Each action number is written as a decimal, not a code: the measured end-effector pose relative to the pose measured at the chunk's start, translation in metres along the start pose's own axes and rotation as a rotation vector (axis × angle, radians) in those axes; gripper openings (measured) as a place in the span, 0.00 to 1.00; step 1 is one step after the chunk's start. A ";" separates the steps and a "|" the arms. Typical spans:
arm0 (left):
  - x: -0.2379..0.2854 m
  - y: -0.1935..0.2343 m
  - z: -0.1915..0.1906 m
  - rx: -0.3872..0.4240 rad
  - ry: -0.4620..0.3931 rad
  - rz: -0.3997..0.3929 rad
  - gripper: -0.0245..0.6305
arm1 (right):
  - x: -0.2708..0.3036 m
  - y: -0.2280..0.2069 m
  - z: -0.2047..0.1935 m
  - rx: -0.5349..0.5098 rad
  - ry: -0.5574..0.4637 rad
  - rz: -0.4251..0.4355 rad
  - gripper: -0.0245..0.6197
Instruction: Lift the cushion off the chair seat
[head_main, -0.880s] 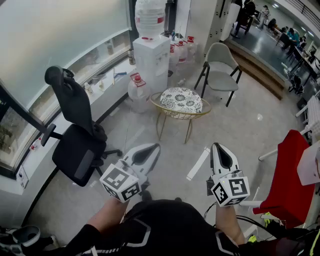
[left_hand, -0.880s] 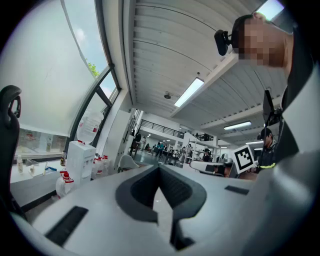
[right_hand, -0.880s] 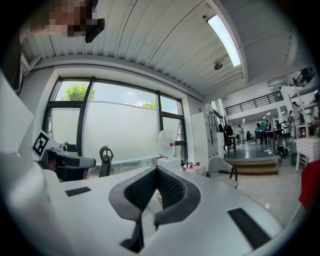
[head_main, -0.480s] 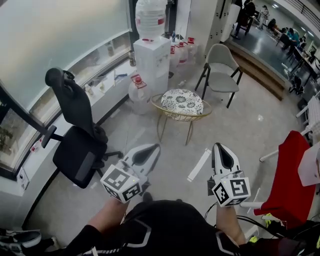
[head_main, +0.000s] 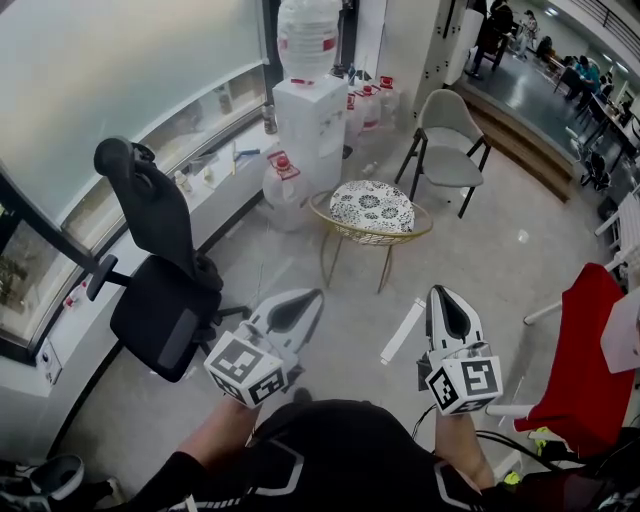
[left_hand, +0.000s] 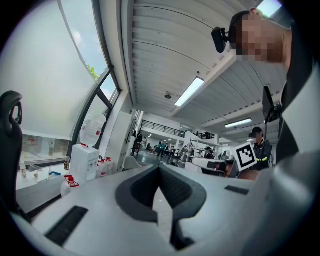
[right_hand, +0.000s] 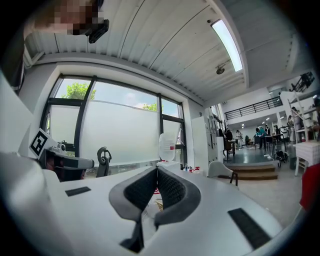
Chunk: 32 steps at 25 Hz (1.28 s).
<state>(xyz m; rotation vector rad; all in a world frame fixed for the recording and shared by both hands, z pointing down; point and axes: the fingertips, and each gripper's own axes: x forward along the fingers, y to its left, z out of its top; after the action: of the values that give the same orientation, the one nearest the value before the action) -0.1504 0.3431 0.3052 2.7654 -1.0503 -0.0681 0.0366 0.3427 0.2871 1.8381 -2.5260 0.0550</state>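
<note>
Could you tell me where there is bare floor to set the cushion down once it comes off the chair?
Bare floor lies left of the gold wire chair, toward the black office chair, and right of it, below the grey chair. Behind it, water bottles and the dispenser stand crowded together.

The white left gripper (head_main: 303, 298) and the white right gripper (head_main: 441, 294) are held level in front of the person, side by side and apart, both pointing forward. The jaws of each are closed together, with nothing between them.
</note>
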 end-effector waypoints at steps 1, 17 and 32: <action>-0.002 0.004 0.000 -0.001 -0.001 0.000 0.04 | 0.003 0.003 0.000 -0.002 -0.001 0.001 0.05; -0.031 0.061 0.000 -0.033 0.010 -0.072 0.04 | 0.036 0.049 -0.006 -0.005 0.054 -0.048 0.05; 0.026 0.111 0.012 0.048 0.010 0.084 0.04 | 0.114 0.007 -0.006 0.014 0.025 -0.013 0.05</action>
<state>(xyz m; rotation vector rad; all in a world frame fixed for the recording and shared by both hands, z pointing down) -0.2047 0.2425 0.3150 2.7568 -1.1785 -0.0186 -0.0049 0.2362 0.2968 1.8471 -2.5033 0.0955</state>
